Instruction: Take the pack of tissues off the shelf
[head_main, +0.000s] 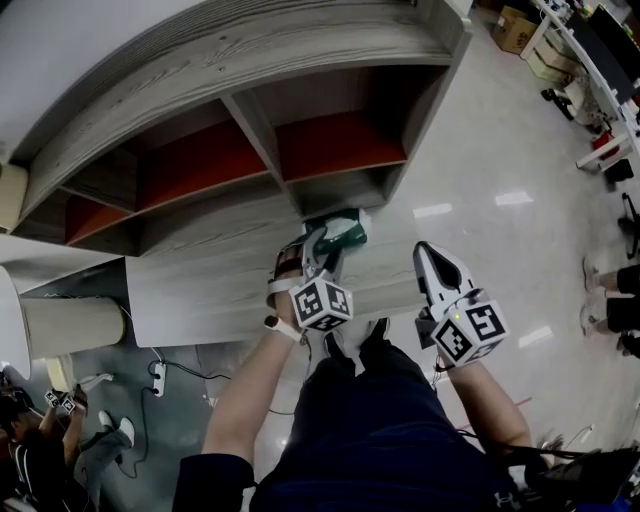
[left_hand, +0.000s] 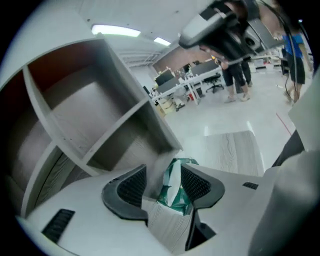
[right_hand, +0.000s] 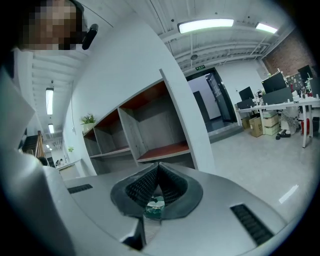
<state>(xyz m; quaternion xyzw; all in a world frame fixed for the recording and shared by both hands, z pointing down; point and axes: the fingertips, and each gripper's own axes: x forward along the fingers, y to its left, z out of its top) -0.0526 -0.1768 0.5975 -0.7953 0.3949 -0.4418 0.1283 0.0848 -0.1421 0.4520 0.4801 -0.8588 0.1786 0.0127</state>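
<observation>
A person's left gripper (head_main: 318, 250) is hovering at a green-and-white pack of tissues (head_main: 342, 232). The pack is lying on a gray wood-grain ledge (head_main: 200, 285) in front of the shelf (head_main: 255, 125), outside its reddish-brown compartments. In the head view the tool's fingers are covering the pack's 7 o'clock end, so only part of the wrapper is showing.

In the left gripper view the left gripper (left_hand: 164, 172) is holding its jaws wide with the pack (left_hand: 175, 189) between them. Bare wood is showing through the gap at the 9 o'clock pad. The wrapper is overlapping the 3 o'clock pad, though whether the two are touching is hard to make out, and nothing is being squeezed.

The right gripper (head_main: 425, 252) is hanging at 3 o'clock of the left one. In the right gripper view its (right_hand: 158, 166) jaw tips are meeting. A greenish scrap low in the slit between the pads is too small to identify.

Around them, in the left gripper view, office desks (left_hand: 192, 80) are lining the background at 1 o'clock. Standing people (left_hand: 237, 75) there are partly hidden behind a dark, blurred shape at 12 o'clock. In the head view a power strip (head_main: 158, 378) is lying on the floor at 8 o'clock and a cardboard box (head_main: 515, 28) is sitting at 1 o'clock. A cream cylinder (head_main: 70, 325) at 9 o'clock is being cut off by the ledge, and what it is stays unclear.
</observation>
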